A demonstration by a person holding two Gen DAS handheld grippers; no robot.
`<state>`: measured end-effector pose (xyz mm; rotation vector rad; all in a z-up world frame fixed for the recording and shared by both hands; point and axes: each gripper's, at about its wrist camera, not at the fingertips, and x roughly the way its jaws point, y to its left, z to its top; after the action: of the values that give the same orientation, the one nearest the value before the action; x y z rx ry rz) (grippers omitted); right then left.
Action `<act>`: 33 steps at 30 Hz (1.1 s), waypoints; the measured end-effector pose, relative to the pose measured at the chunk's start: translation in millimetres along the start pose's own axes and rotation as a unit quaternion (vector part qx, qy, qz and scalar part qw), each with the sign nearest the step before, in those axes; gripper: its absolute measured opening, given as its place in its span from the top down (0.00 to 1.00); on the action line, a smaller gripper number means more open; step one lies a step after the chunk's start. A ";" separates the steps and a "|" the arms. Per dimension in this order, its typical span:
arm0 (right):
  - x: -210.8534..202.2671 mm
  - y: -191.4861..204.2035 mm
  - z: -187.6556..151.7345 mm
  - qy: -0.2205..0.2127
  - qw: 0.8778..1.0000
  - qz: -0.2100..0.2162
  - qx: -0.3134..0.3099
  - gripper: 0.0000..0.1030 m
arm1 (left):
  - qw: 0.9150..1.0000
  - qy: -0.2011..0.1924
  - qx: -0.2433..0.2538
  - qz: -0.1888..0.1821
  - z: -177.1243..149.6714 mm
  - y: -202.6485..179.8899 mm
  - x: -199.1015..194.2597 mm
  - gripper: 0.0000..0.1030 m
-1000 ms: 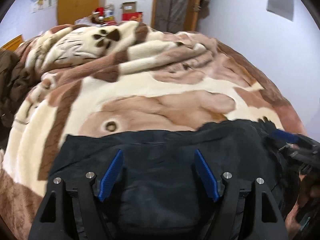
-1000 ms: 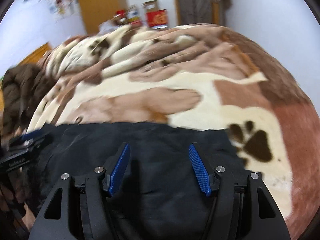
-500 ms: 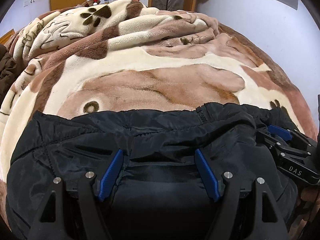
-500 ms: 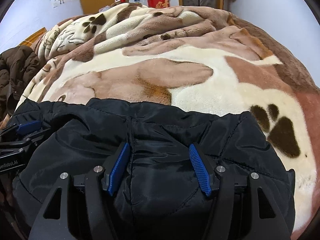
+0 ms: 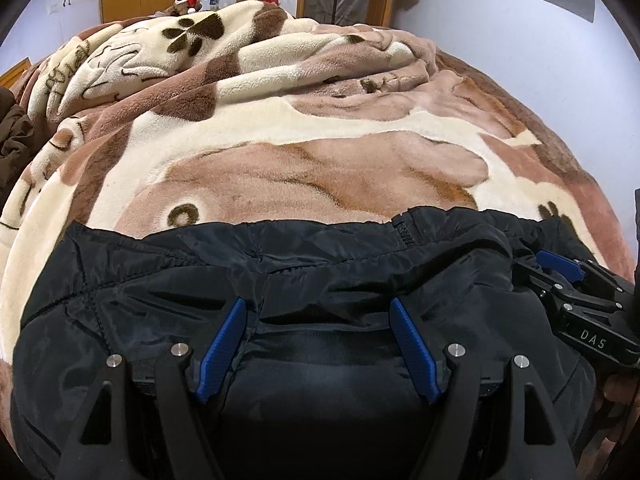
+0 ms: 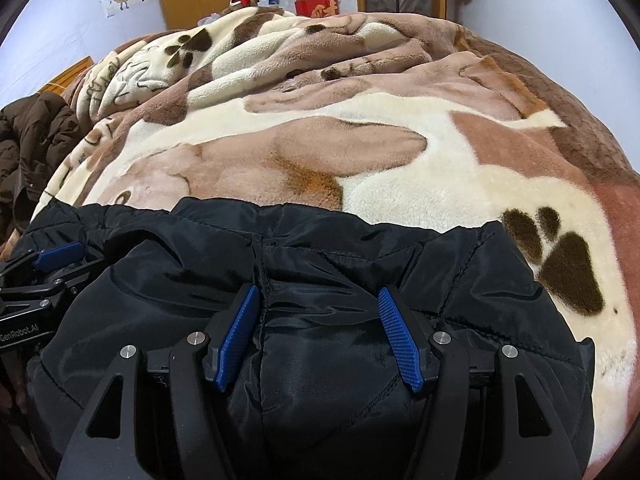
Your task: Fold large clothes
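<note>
While a plush brown-and-cream blanket [image 5: 320, 128] with paw prints covers the whole bed, the black padded jacket [image 5: 320, 264] lies bunched across its near edge. Both tongs press down into it side by side. The left gripper [image 5: 320, 344] has its blue pads spread wide around a thick roll of the jacket's fabric, gripping it. The right gripper [image 6: 318, 334] clasps a similar bulging fold. A brown coat [image 6: 28, 148] sits heaped at the bed's left side.
</note>
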<state>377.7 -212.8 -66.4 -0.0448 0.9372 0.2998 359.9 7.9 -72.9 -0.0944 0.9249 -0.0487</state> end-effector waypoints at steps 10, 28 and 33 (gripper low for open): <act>-59.7 -52.0 4.6 -0.026 0.998 -0.056 0.024 0.40 | 0.997 -0.037 -0.028 0.068 0.9 84.4 -55.5 0.27; -9.7 -82.9 -6.8 0.035 0.995 -0.072 0.067 0.33 | 0.994 -0.006 -0.091 0.067 -12.3 126.5 -8.0 0.23; -83.7 -52.5 -1.6 -0.031 0.997 -0.065 0.041 0.34 | 0.993 -0.056 -0.082 0.058 -9.4 112.1 -76.5 0.25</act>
<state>344.5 -283.0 -5.3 -0.0202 0.8807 0.1419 306.6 125.1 -29.3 -0.1936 0.8198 0.1391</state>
